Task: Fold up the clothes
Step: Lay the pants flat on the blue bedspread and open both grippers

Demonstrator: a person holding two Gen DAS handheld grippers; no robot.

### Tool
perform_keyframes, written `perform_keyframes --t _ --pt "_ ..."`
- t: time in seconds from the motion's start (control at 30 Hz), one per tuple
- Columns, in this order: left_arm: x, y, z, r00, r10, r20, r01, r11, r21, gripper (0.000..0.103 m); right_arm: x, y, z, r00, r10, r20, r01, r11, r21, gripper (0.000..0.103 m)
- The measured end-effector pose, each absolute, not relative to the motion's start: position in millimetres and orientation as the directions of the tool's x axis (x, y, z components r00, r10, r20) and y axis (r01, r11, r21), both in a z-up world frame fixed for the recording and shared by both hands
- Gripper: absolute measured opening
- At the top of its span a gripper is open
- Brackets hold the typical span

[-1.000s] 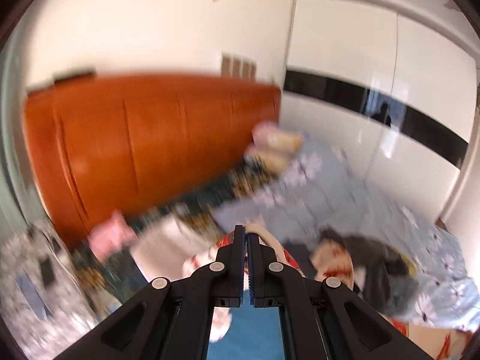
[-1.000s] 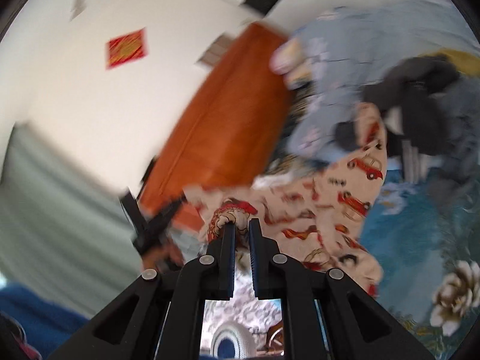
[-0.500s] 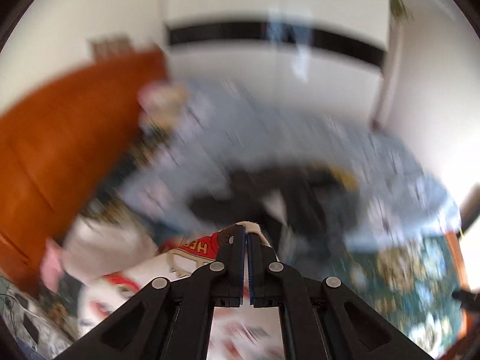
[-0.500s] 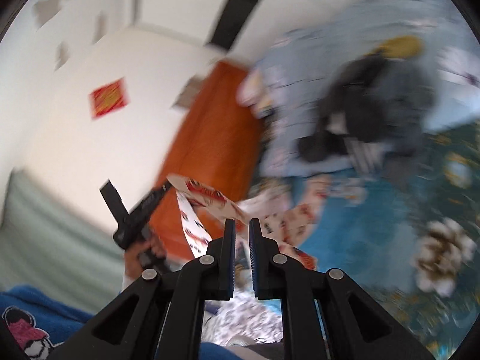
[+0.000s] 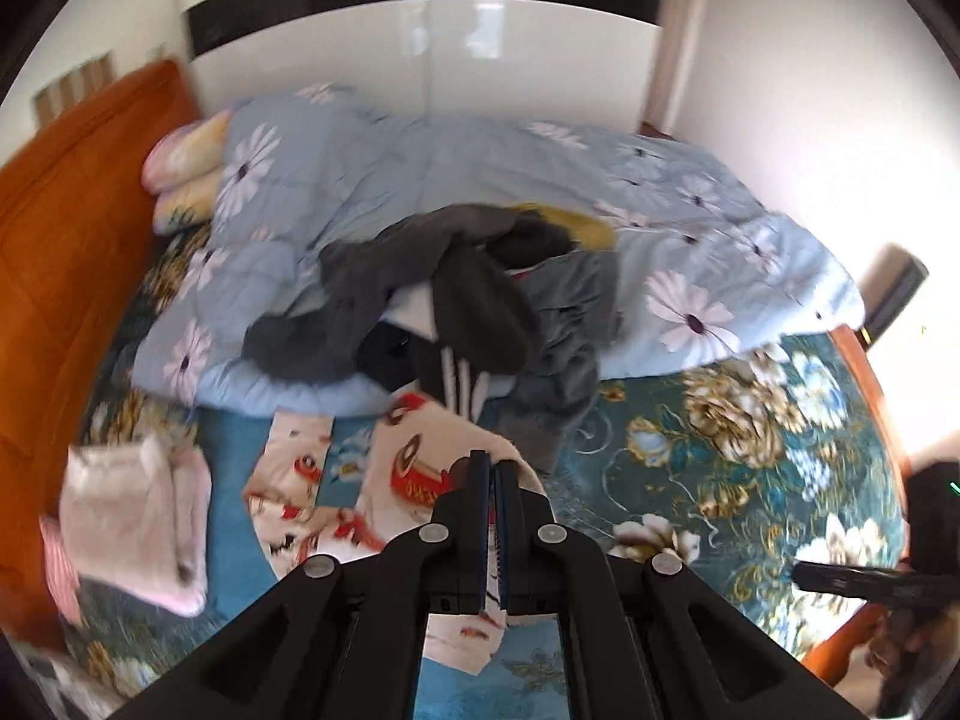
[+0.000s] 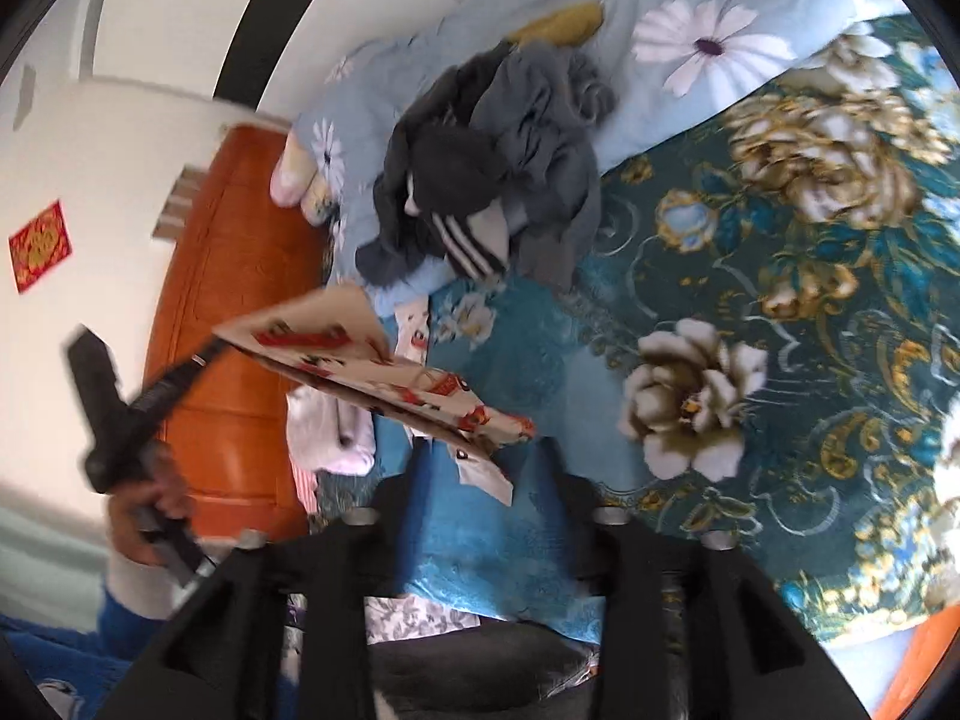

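We hold a cream garment printed with red cars (image 5: 414, 468) in our left claw (image 5: 493, 474), whose jaws are pinched together on an edge of the cloth at the lower middle of the left wrist view. In the right wrist view that same claw reaches in from the left edge, gripped by our left hand (image 6: 144, 510), and the garment (image 6: 360, 360) hangs from it as a taut folded sheet sloping down toward the centre of the frame.

Our right claw (image 6: 480, 480) has just been opening; its jaws now stand apart at the bottom centre of its view. The garment's lower corner dangles just above the gap between them, and the pads do not press on it.

Part of the garment lies flat on the teal floral bedspread (image 5: 750, 480). To its left sits a folded pale pink stack (image 5: 132, 516). Above, in the middle of the frame, a heap of dark grey clothes (image 5: 474, 300) lies on a light blue daisy quilt (image 5: 690, 210). An orange wooden headboard (image 5: 54, 276) fills the left edge.
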State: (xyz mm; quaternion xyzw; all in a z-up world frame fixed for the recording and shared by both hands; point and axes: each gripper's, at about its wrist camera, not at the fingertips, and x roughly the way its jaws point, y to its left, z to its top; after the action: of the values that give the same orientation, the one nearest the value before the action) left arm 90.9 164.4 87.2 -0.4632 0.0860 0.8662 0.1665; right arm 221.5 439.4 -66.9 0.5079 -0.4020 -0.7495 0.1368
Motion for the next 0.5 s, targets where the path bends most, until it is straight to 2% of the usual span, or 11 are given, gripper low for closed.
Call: perform_keyframes --t 0.1,0.17,0.4,0.5 --pt "95 184 97 -0.506 0.229 -0.832 -0.418 -0.909 0.004 0.002 206 416 -73 -0.406 -0.640 -0.653 -0.134 -0.665 0.735 0.047" --pt "96 197 104 -0.501 0.243 -0.831 -0.443 -0.897 0.005 0.002 197 402 -79 -0.374 -0.643 -0.669 -0.079 -0.696 0.713 0.055" --pt "96 222 120 -0.497 0.267 -0.825 -0.475 -0.880 0.002 0.002 168 364 -100 -0.285 -0.582 -0.762 0.115 -0.809 0.576 0.058" --pt "98 228 125 -0.506 0.263 -0.821 -0.479 -0.878 0.013 0.002 154 371 -106 -0.296 -0.540 -0.788 0.111 -0.839 0.533 0.058"
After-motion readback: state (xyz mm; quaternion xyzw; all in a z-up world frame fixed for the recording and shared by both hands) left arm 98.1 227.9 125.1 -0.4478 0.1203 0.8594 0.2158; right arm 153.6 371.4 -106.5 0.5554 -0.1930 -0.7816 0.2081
